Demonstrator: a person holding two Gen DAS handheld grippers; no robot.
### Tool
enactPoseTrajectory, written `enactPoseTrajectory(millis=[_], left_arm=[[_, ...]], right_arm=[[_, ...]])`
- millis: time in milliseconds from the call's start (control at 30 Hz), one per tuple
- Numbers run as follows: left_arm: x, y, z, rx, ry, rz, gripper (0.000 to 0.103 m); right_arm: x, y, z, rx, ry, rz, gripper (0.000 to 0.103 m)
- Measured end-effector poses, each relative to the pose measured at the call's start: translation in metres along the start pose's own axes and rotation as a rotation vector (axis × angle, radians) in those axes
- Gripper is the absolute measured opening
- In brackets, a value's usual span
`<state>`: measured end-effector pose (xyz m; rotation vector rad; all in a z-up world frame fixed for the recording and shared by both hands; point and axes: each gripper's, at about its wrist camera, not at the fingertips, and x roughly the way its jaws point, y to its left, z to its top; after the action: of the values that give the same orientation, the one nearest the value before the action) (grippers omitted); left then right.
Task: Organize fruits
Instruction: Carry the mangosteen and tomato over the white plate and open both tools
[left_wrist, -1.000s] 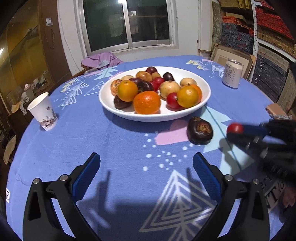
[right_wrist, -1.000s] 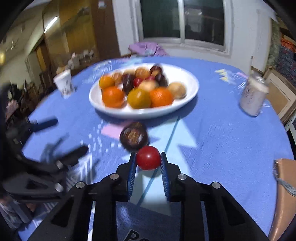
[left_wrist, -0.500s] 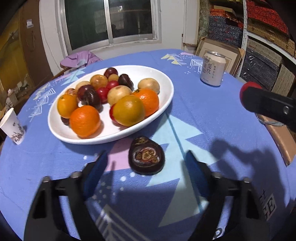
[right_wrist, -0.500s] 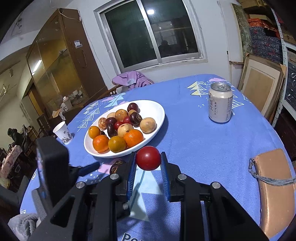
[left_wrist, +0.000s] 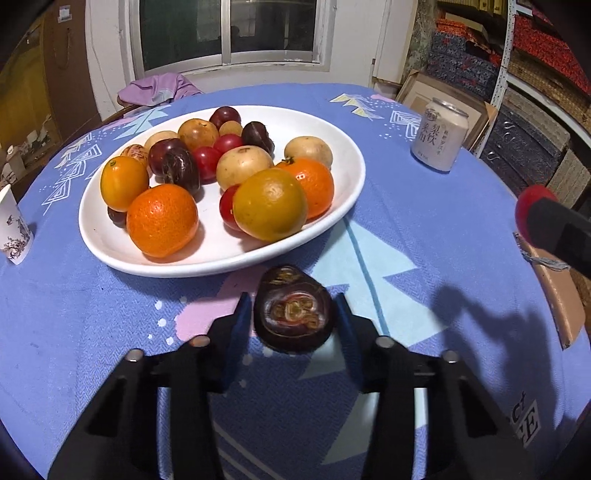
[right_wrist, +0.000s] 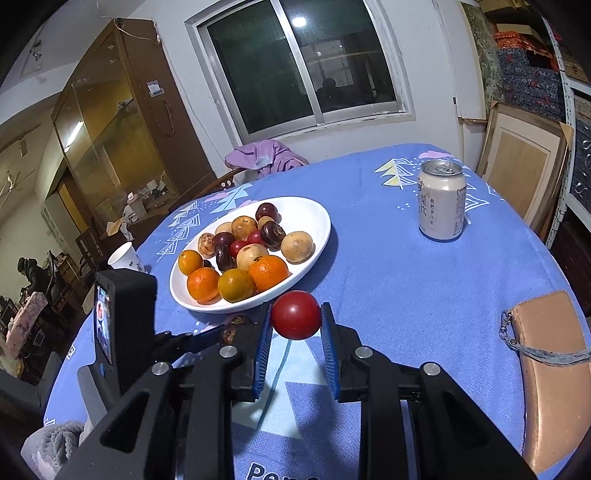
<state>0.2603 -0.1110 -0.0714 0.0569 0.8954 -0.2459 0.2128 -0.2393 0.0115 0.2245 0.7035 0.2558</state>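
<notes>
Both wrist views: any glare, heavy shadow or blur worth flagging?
Left wrist view: sharp, with a dark shadow on the tablecloth right of the dark fruit. Right wrist view: sharp; a lamp reflects in the window, and the edges bow from the fisheye.

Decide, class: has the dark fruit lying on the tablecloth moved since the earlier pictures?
No. The dark fruit stays just outside the white plate rim, on the same pink patch; only the left gripper has closed in around it.
</notes>
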Motion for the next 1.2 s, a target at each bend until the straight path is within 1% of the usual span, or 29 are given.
enactPoseTrajectory(millis=[133,200,267,300,367,433,500,567,633,733,800,900,1033,1067,1100,1133,1200], left_arm=[[-0.02,0.014,-0.01,-0.02,-0.004,-0.047,0.043],[-0.046,0.027,-0.014,-0.027,-0.044,-0.064,0.043],[-0.072,0.045,-0.013,-0.049,-0.095,-0.061,0.043],[-0.082,0.052,-0.012,-0.057,-0.114,-0.053,0.043],[-0.103,0.073,-0.002,-0.057,-0.156,-0.002,0.043],[-0.117,0.094,0.017,-0.058,-0.193,0.076,0.043],[-0.121,0.106,0.035,-0.065,-0.197,0.087,0.043],[-0.118,0.116,0.057,-0.076,-0.192,0.081,0.043],[-0.107,0.121,0.075,-0.095,-0.186,0.055,0.043],[-0.078,0.118,0.093,-0.13,-0.153,-0.016,0.043],[-0.054,0.11,0.097,-0.124,-0.121,-0.049,0.043],[-0.02,0.091,0.097,-0.08,-0.071,-0.068,0.043],[0.002,0.082,0.095,-0.055,-0.042,-0.083,0.044],[0.004,0.079,0.094,-0.045,-0.051,-0.081,0.044],[0.005,0.077,0.095,-0.037,-0.055,-0.076,0.044],[0.006,0.074,0.096,-0.033,-0.055,-0.08,0.045],[0.006,0.073,0.097,-0.039,-0.061,-0.107,0.052]], right_arm=[[0.004,-0.003,-0.002,0.005,0.012,-0.002,0.026],[0.008,-0.003,-0.004,0.003,0.023,-0.009,0.026],[0.009,-0.002,-0.005,0.001,0.027,-0.011,0.026],[0.009,-0.001,-0.005,0.002,0.025,-0.011,0.026],[0.007,0.001,-0.004,0.006,0.012,-0.004,0.026],[0.004,0.007,0.008,0.01,-0.007,0.016,0.026],[0.007,0.017,0.025,0.004,-0.005,0.041,0.026],[0.016,0.033,0.05,-0.026,-0.006,0.042,0.026],[0.03,0.045,0.069,-0.049,-0.008,0.047,0.026],[0.064,0.053,0.091,-0.025,0.008,0.06,0.026],[0.093,0.05,0.1,0.005,0.035,0.047,0.026],[0.129,0.037,0.105,0.049,0.085,0.026,0.026],[0.163,0.023,0.103,0.077,0.128,0.01,0.026],[0.169,0.021,0.1,0.086,0.137,0.012,0.026],[0.175,0.017,0.098,0.094,0.144,0.018,0.028],[0.177,0.015,0.096,0.101,0.145,0.017,0.033],[0.181,0.009,0.095,0.122,0.159,0.018,0.044]])
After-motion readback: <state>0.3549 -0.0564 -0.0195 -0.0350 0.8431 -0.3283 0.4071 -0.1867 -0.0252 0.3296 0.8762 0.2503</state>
